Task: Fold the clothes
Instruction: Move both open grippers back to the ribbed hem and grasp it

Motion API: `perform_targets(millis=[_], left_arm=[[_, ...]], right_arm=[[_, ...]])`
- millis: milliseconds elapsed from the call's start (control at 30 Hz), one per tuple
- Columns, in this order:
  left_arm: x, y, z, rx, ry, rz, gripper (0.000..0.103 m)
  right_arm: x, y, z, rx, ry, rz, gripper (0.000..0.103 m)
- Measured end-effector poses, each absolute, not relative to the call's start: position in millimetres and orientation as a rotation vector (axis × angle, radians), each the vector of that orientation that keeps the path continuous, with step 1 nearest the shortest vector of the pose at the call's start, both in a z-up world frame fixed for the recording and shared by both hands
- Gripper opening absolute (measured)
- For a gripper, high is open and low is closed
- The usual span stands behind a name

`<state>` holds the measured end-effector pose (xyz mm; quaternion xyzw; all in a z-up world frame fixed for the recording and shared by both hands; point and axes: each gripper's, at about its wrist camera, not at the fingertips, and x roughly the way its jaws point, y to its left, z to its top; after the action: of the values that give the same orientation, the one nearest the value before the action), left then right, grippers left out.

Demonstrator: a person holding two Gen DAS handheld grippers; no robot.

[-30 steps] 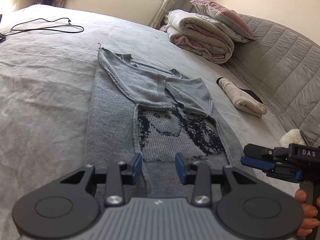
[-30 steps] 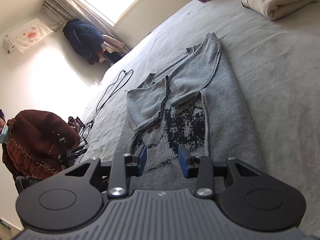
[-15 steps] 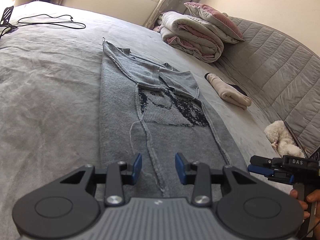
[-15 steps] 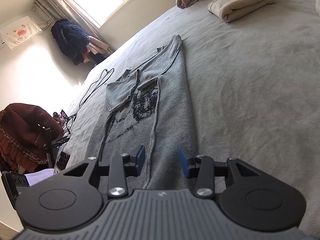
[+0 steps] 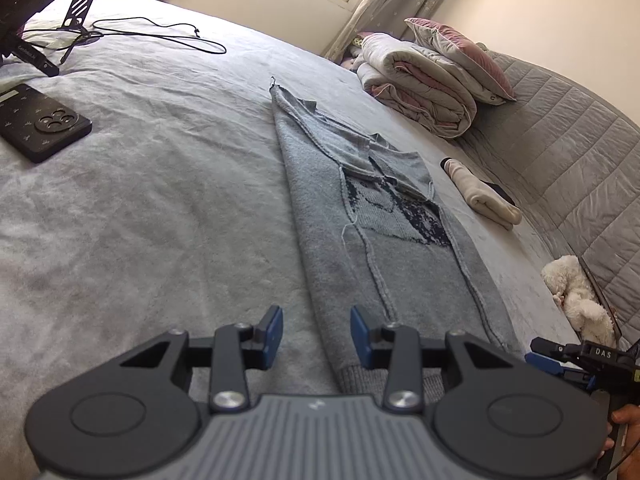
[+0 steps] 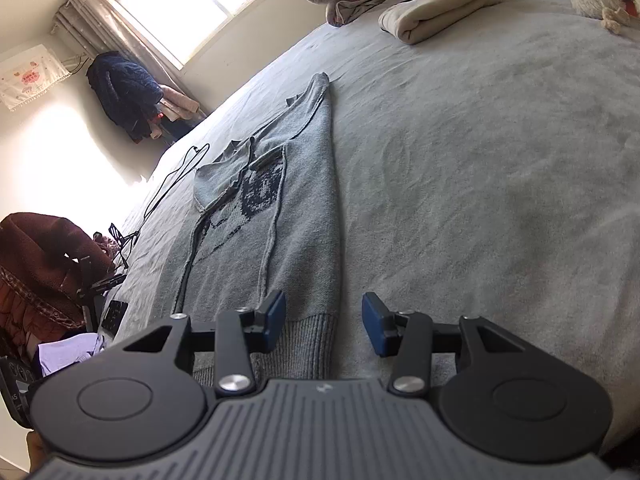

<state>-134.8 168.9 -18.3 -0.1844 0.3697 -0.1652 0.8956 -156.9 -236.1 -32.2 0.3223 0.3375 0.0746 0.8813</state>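
Hovering at the near edge of the bed (image 5: 140, 208), both tools sit over the hem end of the grey sweater (image 5: 384, 216); sweater lies flat, lengthways down the middle of the bed, both sides and sleeves turned in over the dark pattern so it makes one long narrow strip, collar end far, ribbed hem near; left gripper (image 5: 316, 334) has its jaws apart, nothing between them, straddling the strip's left edge at the hem corner; right gripper (image 6: 324, 322) also has jaws apart and empty, straddling the right edge at the ribbed hem; neither pad visibly pinches cloth.

Step in hand, as I judge it: side folds lie done, end-to-end fold of the strip is what the pose fits; next move likely calls for lowering each tool onto its hem corner, closing on all layers together, then carrying the hem toward the collar evenly so the tucked sleeves don't slide out.

Folded cream garment (image 6: 436, 8) sits toward the far right edge of the bed, well apart from the sweater; phone (image 5: 40, 122) near the left edge.
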Motion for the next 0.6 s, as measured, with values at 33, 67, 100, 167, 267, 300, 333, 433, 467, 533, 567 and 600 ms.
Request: perform_targets(millis=[33,67,100,167,267,300,333,433,467,533,567,600], left_arm=[[-134.6,170.0,-19.3,-0.387,0.78,-0.349,0.037],[-134.3,171.0,-20.3,-0.391,0.794,-0.357,0.038],[-134.1,172.0,-21.3,-0.396,0.807,-0.365,0.039],[-134.4,170.7,-22.4,-0.388,0.823,-0.383,0.041],[-134.6,168.8,-23.8,-0.374,0.846,-0.409,0.042],[-134.4,168.3,-24.1,-0.371,0.852,-0.414,0.042],[-134.0,168.1,-24.4,-0.368,0.859,-0.419,0.042],[-132.5,170.7,-25.3,-0.379,0.883,-0.441,0.042],[-132.2,171.3,-25.8,-0.385,0.889,-0.448,0.042],[-131.6,172.6,-26.7,-0.398,0.9,-0.462,0.042],[-131.3,173.3,-27.2,-0.405,0.906,-0.468,0.042],[-131.0,173.9,-27.7,-0.411,0.912,-0.475,0.042]], right_arm=[[-159.1,-237.7,-34.2,0.684,0.701,0.153,0.047],[-161.3,-239.2,-36.3,0.696,0.7,0.15,0.047],[-163.3,-240.4,-37.3,0.705,0.698,0.148,0.047],[-166.1,-241.6,-37.4,0.71,0.696,0.147,0.047],[-167.5,-241.5,-35.3,0.702,0.705,0.147,0.047],[-167.9,-241.5,-34.6,0.699,0.708,0.147,0.047],[-168.3,-241.4,-33.9,0.696,0.711,0.147,0.048],[-169.6,-241.6,-32.2,0.682,0.721,0.149,0.049],[-169.5,-242.0,-31.5,0.677,0.725,0.149,0.049],[-169.7,-242.7,-30.3,0.669,0.731,0.149,0.049],[-170.2,-242.7,-29.7,0.667,0.733,0.149,0.049],[-170.6,-242.8,-29.1,0.666,0.735,0.148,0.049]])
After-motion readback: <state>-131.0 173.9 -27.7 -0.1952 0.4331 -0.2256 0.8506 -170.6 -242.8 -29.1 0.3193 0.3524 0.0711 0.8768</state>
